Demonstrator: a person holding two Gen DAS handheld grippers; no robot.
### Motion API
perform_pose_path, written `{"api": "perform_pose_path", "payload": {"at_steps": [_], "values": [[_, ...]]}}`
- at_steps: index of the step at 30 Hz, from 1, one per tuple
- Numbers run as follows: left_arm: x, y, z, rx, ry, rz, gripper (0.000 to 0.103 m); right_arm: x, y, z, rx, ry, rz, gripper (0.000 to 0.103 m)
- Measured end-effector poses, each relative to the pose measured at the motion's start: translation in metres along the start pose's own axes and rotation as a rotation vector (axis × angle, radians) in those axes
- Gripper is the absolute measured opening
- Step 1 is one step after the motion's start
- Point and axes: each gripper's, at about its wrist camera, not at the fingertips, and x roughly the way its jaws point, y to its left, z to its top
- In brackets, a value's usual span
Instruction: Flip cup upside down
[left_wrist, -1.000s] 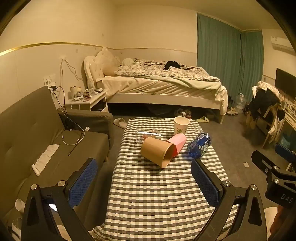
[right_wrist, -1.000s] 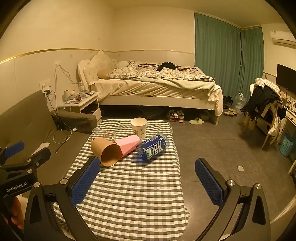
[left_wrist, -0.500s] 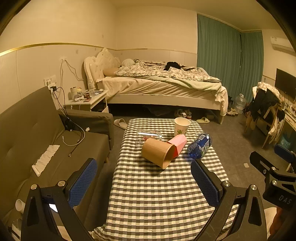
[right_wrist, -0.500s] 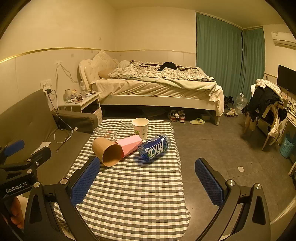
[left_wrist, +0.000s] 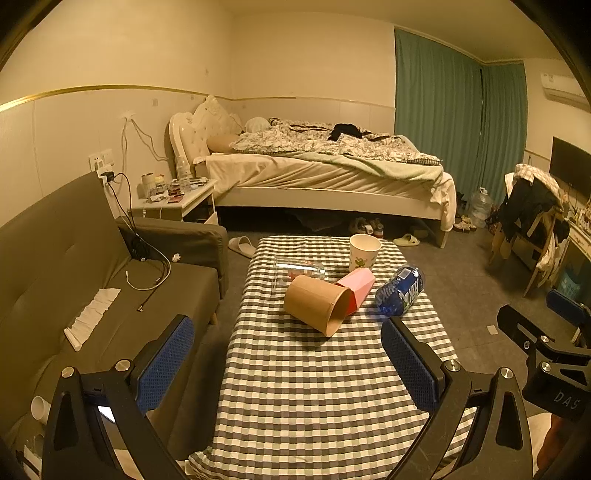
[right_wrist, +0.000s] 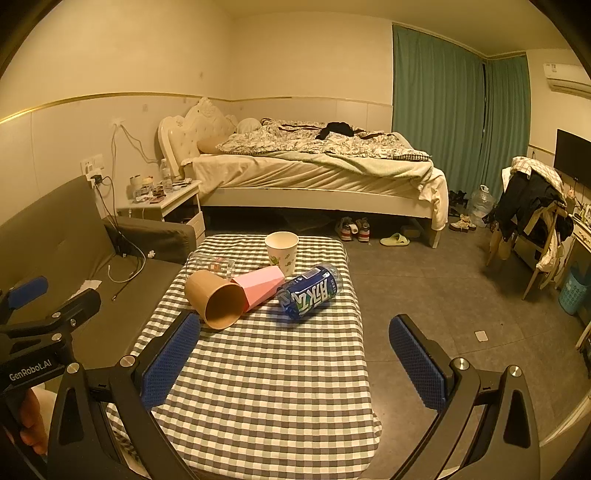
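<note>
We find both tongs, left (left_wrist: 286, 356) and right (right_wrist: 293, 347), wide, empty; blue can (right_wrist: 309, 291) lettering unreadable; "GenRobot.AI" legible.

Left handheld gripper (left_wrist: 287, 360): matte black angular frame, two fingers faced with textured blue pads (left_wrist: 162, 363), silver round screws at the joints. Right handheld gripper (right_wrist: 293, 360) matches it. White "GenRobot.AI" lettering marks one black body; bare skin shows at the frame's lower corner.

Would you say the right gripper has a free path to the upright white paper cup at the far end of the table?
Probably yes. The right gripper is open and empty, and the white cup stands clear, though the blue bottle and pink cup lie just in front of it.
</note>
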Motion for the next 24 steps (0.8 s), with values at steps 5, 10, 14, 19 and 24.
{"api": "perform_pose_path", "payload": {"at_steps": [5, 10, 14, 19, 24], "values": [[-0.0006, 0.0000, -0.0004, -0.001, 0.002, 0.000, 0.103, 0.0009, -0.0007, -0.0008, 0.000, 0.002, 0.000, 0.103], [-0.0013, 0.0007, -0.0008, -0.002, 0.001, -0.001, 0.103, 0.0002, -0.0005, -0.0027, 0.001, 0.003, 0.000, 0.103], [-0.0010, 0.0006, -0.0015, -0.002, 0.002, -0.001, 0.103, 0.0009, -0.0002, -0.0025, -0.001, 0.006, -0.001, 0.103], [-0.0010, 0.0008, -0.0027, -0.002, 0.006, 0.001, 0.103, 0.0026, -0.0007, -0.0051, 0.002, 0.008, 0.000, 0.103], [-0.0005, 0.0004, -0.0030, -0.001, 0.007, 0.001, 0.103, 0.0026, -0.0007, -0.0048, 0.002, 0.008, 0.000, 0.103]]}}
